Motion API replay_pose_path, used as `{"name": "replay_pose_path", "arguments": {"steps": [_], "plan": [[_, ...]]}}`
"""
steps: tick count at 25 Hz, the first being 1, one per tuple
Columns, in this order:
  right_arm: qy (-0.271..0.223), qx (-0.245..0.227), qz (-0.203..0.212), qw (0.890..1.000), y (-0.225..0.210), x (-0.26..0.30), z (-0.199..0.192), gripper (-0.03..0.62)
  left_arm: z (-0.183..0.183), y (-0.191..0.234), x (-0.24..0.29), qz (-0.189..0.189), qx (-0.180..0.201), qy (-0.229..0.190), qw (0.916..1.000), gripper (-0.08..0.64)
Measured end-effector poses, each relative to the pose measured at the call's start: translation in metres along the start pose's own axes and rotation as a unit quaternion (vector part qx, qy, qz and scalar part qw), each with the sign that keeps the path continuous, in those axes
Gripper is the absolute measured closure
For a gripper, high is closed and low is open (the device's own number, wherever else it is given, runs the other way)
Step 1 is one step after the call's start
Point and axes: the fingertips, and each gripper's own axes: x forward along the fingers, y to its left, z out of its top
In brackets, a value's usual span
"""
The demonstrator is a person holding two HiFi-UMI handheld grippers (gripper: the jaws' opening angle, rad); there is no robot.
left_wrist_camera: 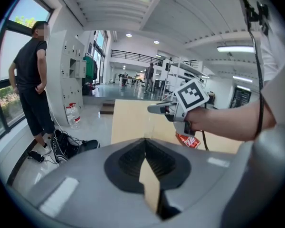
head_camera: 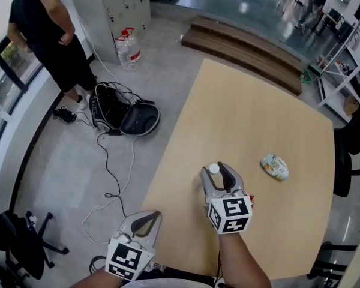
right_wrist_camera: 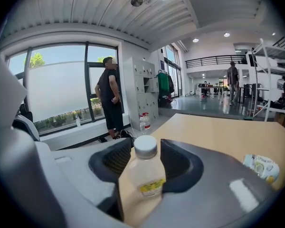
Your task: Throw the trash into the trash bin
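Note:
A small clear bottle [head_camera: 214, 168] with a white cap stands upright on the wooden table [head_camera: 246, 119]. My right gripper [head_camera: 219, 171] is open, one jaw on each side of the bottle. In the right gripper view the bottle [right_wrist_camera: 143, 172] stands between the pads with a sliver of gap. A crumpled green-and-white packet [head_camera: 275, 166] lies to the right, also in the right gripper view [right_wrist_camera: 261, 167]. A red wrapper [left_wrist_camera: 187, 140] lies under my right hand. My left gripper [head_camera: 145, 219] hangs shut and empty off the table's left front corner. No trash bin is in view.
A person in black [head_camera: 48, 35] stands on the floor at the far left by the window. A dark bag with cables [head_camera: 123, 113] and large water bottles [head_camera: 128, 48] lie on the floor left of the table. Steps [head_camera: 246, 50] lie beyond the table; a chair [head_camera: 351, 155] stands at right.

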Motion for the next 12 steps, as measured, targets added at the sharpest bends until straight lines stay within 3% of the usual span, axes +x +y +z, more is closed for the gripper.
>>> {"name": "replay_pose_path", "arguments": {"steps": [12], "plan": [[0.004,-0.013,-0.008,1.0,-0.0011,-0.003,0.0014,0.442,-0.0013,0.0055,-0.0099,0.016,-0.009,-0.008,0.9998,0.552]]}}
